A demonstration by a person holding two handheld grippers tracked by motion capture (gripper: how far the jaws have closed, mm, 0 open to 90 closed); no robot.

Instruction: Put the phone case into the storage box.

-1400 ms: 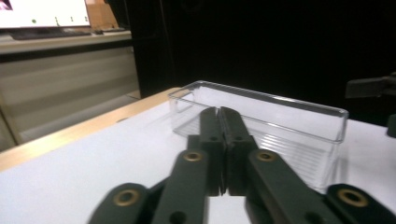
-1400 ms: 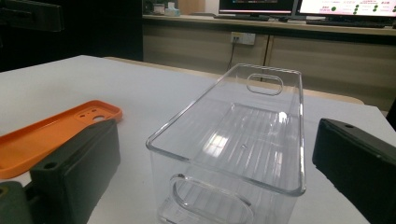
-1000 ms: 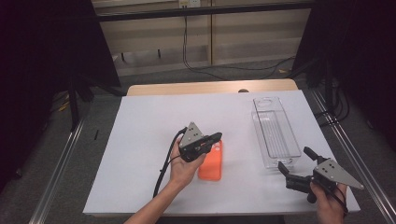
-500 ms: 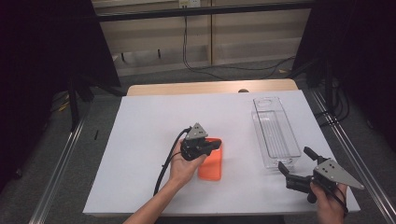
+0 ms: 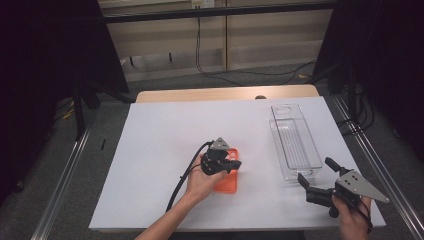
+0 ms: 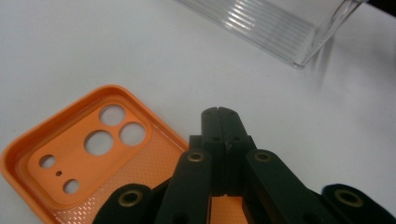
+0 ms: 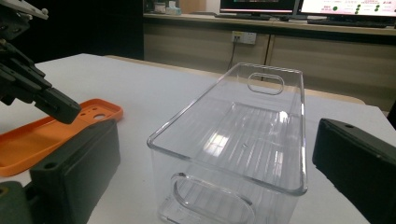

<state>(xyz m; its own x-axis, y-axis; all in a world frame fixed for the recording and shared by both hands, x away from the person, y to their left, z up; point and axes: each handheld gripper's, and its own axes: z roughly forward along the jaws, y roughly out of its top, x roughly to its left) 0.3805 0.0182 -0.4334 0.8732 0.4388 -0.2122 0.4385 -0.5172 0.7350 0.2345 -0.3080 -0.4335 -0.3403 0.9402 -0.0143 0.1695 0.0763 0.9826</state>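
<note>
Since the earlier frame the left gripper has sunk and slid over the orange phone case, while the right gripper has kept its place near the table's right front corner. The left gripper's matte black jaws are clenched tip to tip with nothing between them, hovering just over the case's edge; whether they touch it cannot be told. The case lies open side up on the smooth white tabletop, a shallow rounded-corner tray of soft-looking orange material with a fine dotted texture inside and a raised block pierced by round camera holes. Just right of it stands a long rectangular clear plastic bin, glossy, with a ribbed floor and oval handle cut-outs at both ends. The right gripper's blocky jaws stand spread wide and released, flanking the near end of the bin from a little way off.
</note>
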